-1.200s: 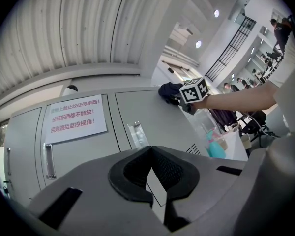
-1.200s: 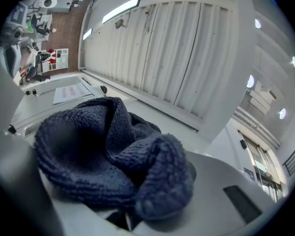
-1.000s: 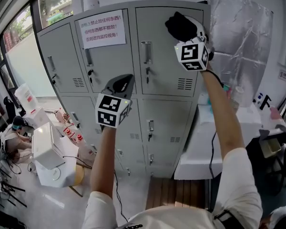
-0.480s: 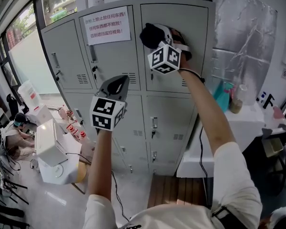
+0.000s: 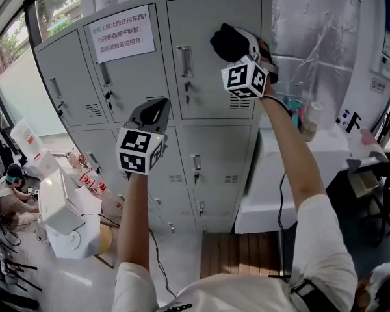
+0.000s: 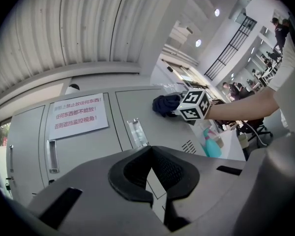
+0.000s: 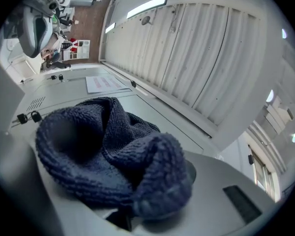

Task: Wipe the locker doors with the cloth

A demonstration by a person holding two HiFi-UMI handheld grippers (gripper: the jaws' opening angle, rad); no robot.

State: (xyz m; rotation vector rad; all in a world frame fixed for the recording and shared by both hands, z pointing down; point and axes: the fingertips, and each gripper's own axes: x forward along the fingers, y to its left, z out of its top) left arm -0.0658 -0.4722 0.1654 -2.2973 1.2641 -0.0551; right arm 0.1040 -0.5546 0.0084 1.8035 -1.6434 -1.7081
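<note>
My right gripper (image 5: 231, 41) is shut on a dark blue terry cloth (image 5: 226, 40) and presses it against the upper right grey locker door (image 5: 205, 83), right of the door's handle (image 5: 184, 61). In the right gripper view the bunched cloth (image 7: 103, 151) fills the space between the jaws and hides the pads. My left gripper (image 5: 155, 106) is held in front of the middle lockers, lower and to the left, jaws shut and holding nothing. The left gripper view shows its shut black pads (image 6: 174, 173), with the cloth (image 6: 165, 104) beyond them on the door.
A white paper notice (image 5: 119, 34) is stuck on the neighbouring door. Right of the lockers stands a white counter (image 5: 273, 181) with a teal bottle (image 5: 294, 112) and a jar (image 5: 310, 125). White equipment (image 5: 55, 207) sits on the floor at left, and wooden slats (image 5: 240, 255) lie below.
The cloth in my right gripper swept left across the upper door, then back toward the right. My left gripper has held about the same place.
</note>
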